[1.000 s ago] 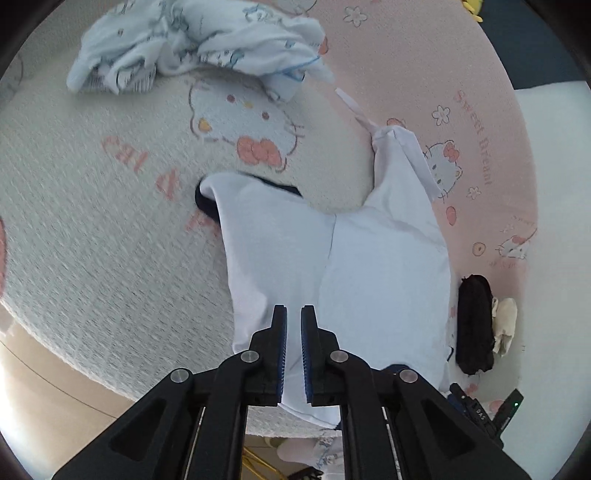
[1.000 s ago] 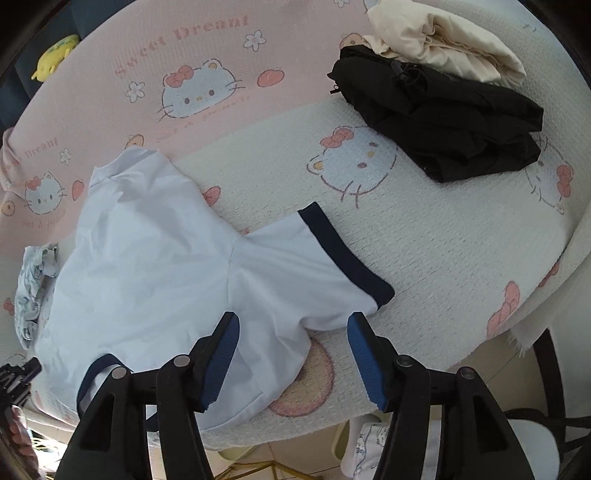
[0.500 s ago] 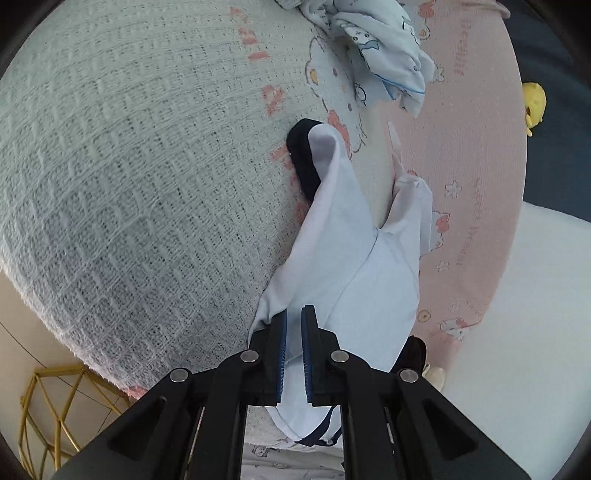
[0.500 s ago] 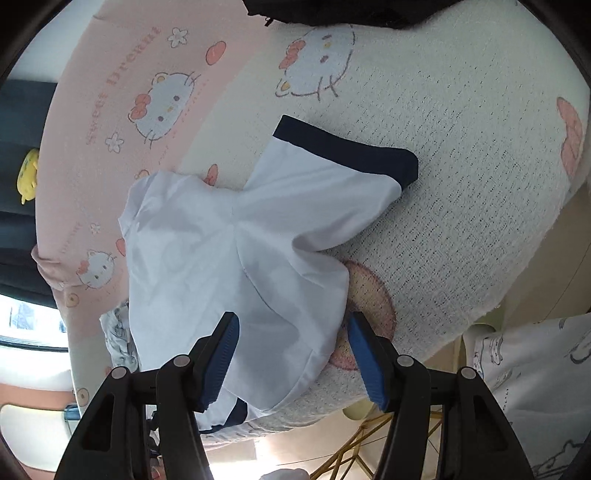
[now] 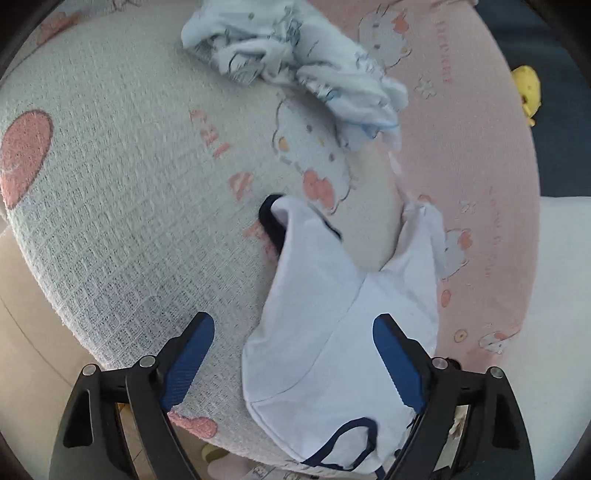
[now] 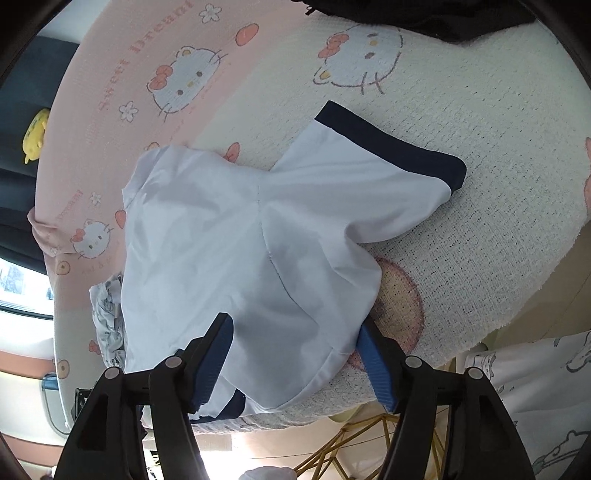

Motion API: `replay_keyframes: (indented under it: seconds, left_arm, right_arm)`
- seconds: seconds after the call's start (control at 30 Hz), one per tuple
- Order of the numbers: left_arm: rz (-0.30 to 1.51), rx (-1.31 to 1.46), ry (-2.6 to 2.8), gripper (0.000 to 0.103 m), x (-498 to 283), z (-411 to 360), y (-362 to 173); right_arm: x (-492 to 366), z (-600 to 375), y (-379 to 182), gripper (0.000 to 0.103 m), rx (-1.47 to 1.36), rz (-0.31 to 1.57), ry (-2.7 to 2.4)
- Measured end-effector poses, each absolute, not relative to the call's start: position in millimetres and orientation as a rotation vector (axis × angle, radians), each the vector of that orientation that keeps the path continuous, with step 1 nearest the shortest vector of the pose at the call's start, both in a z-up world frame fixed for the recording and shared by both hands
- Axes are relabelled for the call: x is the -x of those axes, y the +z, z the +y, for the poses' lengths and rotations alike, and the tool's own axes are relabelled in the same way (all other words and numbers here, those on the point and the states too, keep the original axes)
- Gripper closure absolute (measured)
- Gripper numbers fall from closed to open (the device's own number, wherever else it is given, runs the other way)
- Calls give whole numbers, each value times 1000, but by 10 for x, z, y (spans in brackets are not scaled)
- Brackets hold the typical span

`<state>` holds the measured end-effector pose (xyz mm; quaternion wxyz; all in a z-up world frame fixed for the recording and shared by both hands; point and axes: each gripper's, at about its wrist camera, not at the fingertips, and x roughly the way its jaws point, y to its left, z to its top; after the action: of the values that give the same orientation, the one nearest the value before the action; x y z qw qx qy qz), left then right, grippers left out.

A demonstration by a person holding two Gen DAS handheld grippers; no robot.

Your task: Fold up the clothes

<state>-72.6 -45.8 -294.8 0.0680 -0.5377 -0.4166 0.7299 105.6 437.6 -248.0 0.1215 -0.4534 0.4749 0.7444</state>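
A white T-shirt point(image 5: 340, 332) with navy sleeve bands and a navy collar lies spread on the cartoon-cat bedspread point(image 5: 129, 184). In the left wrist view its collar end hangs at the bed's near edge, and my left gripper point(image 5: 291, 347) stands open above it, blue pads wide apart, holding nothing. In the right wrist view the same T-shirt point(image 6: 240, 251) lies with one navy-banded sleeve point(image 6: 391, 144) stretched out to the right. My right gripper point(image 6: 299, 354) is open, its fingers on either side of the shirt's shoulder edge.
A crumpled pale printed garment point(image 5: 295, 66) lies at the far side of the bed. Black clothing point(image 6: 424, 18) sits at the top of the right wrist view. A yellow plush toy point(image 5: 526, 88) is beyond the bed. A gold wire frame point(image 6: 351, 443) stands on the floor.
My left gripper has gone from shut to wide open and now stands over the shirt's collar end. My right gripper stays open and has come closer over the shirt's shoulder.
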Motion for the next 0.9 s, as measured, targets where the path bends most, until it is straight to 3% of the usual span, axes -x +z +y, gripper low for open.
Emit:
replay_keyframes:
  seconds: [0.23, 0.37, 0.77, 0.9]
  left_arm:
    - [-1217, 1567, 2108, 15, 697, -202, -2992]
    - [-1120, 1581, 2145, 15, 732, -94, -2949]
    - [-1257, 1512, 1982, 14, 1045, -230, -3074]
    - [-1323, 1461, 1949, 14, 1091, -232, -3097]
  right_arm:
    - [-1125, 4405, -2520, 36, 1259, 1532, 2154]
    - [-1200, 4442, -2619, 36, 1164, 1752, 2093]
    - [-1338, 4541, -2666, 36, 1066, 1861, 2008]
    - [-1369, 4677, -2756, 35, 951, 2010, 1977]
